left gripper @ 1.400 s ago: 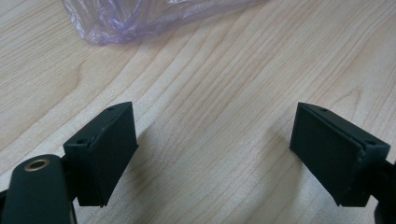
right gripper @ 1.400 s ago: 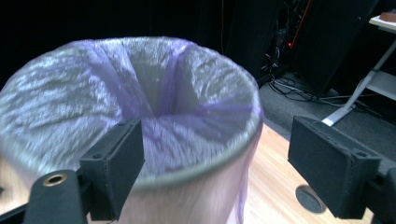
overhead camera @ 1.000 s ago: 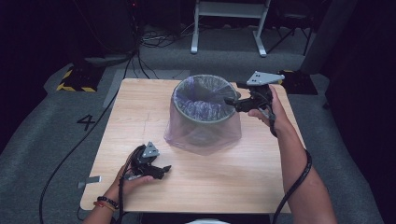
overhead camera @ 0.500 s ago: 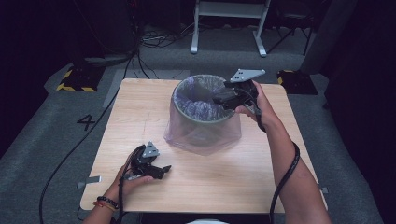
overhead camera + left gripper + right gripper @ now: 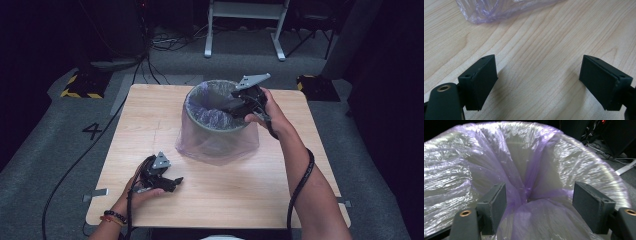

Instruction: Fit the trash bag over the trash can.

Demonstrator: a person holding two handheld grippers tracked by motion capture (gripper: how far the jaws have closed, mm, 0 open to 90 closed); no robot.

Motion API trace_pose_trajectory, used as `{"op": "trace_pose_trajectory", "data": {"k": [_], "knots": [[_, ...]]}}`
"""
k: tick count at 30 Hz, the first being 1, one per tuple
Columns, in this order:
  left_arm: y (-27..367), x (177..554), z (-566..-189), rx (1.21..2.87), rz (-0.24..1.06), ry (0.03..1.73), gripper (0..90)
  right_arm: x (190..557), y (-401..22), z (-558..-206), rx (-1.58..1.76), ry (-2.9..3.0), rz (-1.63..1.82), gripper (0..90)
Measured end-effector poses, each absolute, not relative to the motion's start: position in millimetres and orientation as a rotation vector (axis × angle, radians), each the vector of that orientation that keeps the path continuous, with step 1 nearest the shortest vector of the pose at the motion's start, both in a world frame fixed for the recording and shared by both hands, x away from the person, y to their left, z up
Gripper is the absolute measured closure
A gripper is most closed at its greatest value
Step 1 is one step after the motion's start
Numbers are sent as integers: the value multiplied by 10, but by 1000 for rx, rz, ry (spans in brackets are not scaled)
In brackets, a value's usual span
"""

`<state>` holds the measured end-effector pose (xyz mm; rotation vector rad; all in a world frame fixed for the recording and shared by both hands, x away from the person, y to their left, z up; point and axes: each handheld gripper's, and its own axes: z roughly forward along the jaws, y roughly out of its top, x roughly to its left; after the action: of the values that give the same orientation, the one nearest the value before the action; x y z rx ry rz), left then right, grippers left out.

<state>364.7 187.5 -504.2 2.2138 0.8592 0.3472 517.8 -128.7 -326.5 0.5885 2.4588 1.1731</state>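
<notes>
A grey bin (image 5: 216, 117) stands on the wooden desk (image 5: 150, 125), a little above the middle of the high view. A thin purple bag (image 5: 200, 145) lines it. The bag hangs over the rim and down the outside, all the way to the desk.

The right gripper (image 5: 235, 106) is at the right side of the bin's rim, in the upper middle of the high view. It points into the open top of the bin. In the right gripper view, its jaws stand apart, and they have just been closing a little. A bunched fold of the bag (image 5: 529, 195) lies between them, low in the middle of that view. The left jaw is right beside the plastic, but the pads do not squeeze it.

The left gripper (image 5: 170, 182) rests low on the desk, in the lower left of the high view, well apart from the bin. Its jaws are wide apart with bare wood between them. An edge of the bag (image 5: 499, 10) shows at the top of the left gripper view.
</notes>
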Motion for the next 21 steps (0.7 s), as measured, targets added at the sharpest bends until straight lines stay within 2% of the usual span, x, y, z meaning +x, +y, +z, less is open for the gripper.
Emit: {"op": "trace_pose_trajectory", "data": {"k": [21], "knots": [[1875,3645,-5041,2214,349,860,144,5213,-1196,-3314,575,2590,1014,264]]}}
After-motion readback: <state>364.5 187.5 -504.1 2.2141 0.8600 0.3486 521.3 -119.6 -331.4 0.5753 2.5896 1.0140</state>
